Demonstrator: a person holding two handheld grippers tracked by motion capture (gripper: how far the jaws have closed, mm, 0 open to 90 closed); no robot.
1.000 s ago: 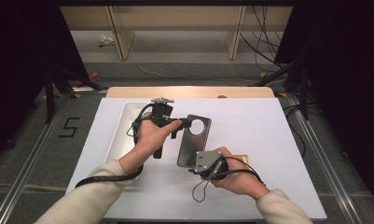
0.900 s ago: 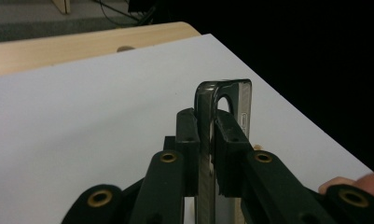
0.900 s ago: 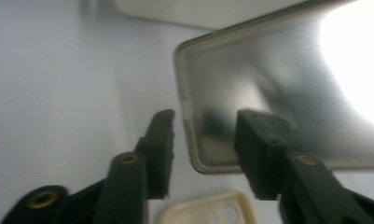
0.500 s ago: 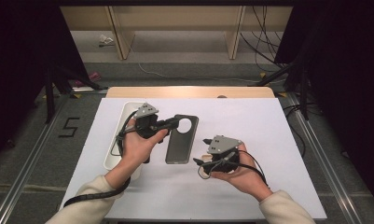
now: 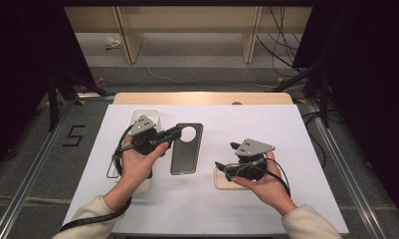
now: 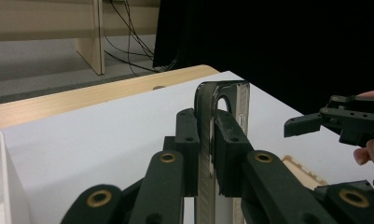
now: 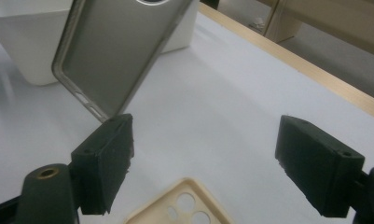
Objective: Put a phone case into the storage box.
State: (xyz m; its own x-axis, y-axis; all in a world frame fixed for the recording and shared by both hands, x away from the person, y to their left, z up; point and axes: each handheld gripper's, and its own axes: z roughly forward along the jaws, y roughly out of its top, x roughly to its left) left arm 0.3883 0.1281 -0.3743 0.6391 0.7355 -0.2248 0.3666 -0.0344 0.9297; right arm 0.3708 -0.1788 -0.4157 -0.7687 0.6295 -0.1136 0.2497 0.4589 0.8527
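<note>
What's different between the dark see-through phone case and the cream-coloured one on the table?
The smoky translucent grey phone case is clamped at its edge between the left gripper's shut jaws; the cream plastic phone case lies flat on the white table, untouched under the right gripper, whose jaws have just been opening. The grey one has one large round camera hole, the cream one several small holes. Both are empty phone cases.

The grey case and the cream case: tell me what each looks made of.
Grey case: probably soft, translucent smoky plastic or rubbery TPU, semi-gloss; its rim catches light and the table shows faintly through. The left gripper pinches its thin edge.
Cream case: opaque matte plastic or silicone by its look, with moulded round camera holes; which of the two is unclear.
</note>
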